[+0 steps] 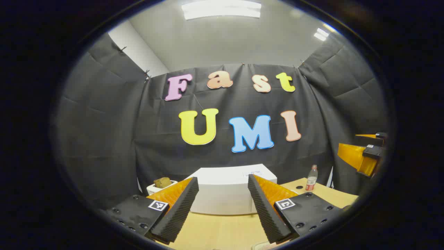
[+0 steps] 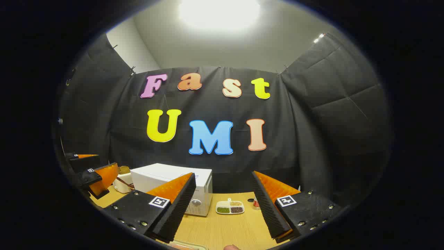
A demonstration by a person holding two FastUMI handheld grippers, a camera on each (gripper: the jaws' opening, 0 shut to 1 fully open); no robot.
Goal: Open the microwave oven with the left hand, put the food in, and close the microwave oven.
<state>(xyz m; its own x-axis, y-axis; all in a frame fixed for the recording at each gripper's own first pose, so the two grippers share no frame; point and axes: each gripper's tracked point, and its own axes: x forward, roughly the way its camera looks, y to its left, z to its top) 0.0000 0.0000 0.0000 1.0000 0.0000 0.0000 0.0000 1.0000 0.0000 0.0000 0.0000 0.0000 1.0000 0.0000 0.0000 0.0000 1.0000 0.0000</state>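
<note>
The white microwave (image 1: 225, 194) stands on the wooden table straight ahead of my left gripper (image 1: 222, 180), which is open and empty and held short of it. In the right gripper view the microwave (image 2: 166, 178) is at the left with its door shut and a round knob (image 2: 196, 202) on the front. My right gripper (image 2: 223, 174) is open and holds nothing. A pale tray edge (image 2: 187, 246) shows just below it; its contents are hidden. Each gripper also appears at the edge of the other's view: right gripper (image 1: 364, 152), left gripper (image 2: 93, 173).
A white container with a brown lump (image 1: 161, 184) sits left of the microwave. A small bottle with a red label (image 1: 311, 178) stands to its right. A divided white dish of beans (image 2: 230, 207) lies in front of the microwave. Black cloth walls close in the table.
</note>
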